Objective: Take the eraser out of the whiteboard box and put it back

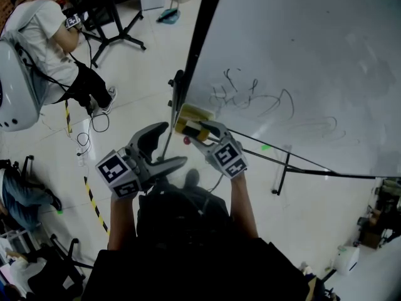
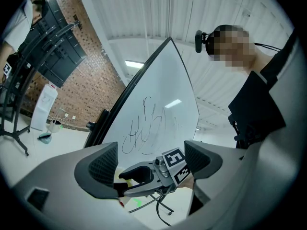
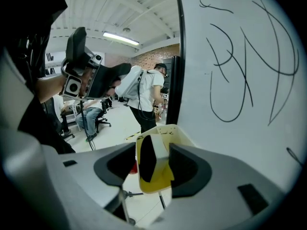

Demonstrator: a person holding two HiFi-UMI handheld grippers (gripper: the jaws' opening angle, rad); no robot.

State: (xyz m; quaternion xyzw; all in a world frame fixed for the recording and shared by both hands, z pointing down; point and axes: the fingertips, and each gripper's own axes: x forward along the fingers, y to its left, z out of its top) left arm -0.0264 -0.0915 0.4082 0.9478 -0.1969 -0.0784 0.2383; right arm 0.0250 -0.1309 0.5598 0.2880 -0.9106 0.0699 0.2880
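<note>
The whiteboard (image 1: pixel 301 61) carries black scribbles, and a yellow box (image 1: pixel 193 113) hangs at its lower left corner. My right gripper (image 1: pixel 197 129) is at that box, shut on the eraser (image 1: pixel 190 129). In the right gripper view the eraser (image 3: pixel 159 152) has a white body and black felt. It stands upright between the jaws of the right gripper (image 3: pixel 153 159), inside the yellow box (image 3: pixel 156 181). My left gripper (image 1: pixel 172 144) hangs open and empty to the left, lower than the box. In its own view the left gripper (image 2: pixel 151 159) points at the whiteboard (image 2: pixel 158 114).
The whiteboard's stand legs (image 1: pixel 282 168) spread across the pale floor below the board. A person in a white shirt (image 1: pixel 44 30) bends over at the far left near a black stand (image 1: pixel 113 36). Another person sits at the left edge (image 1: pixel 19 193). Yellow-black tape (image 1: pixel 94 205) marks the floor.
</note>
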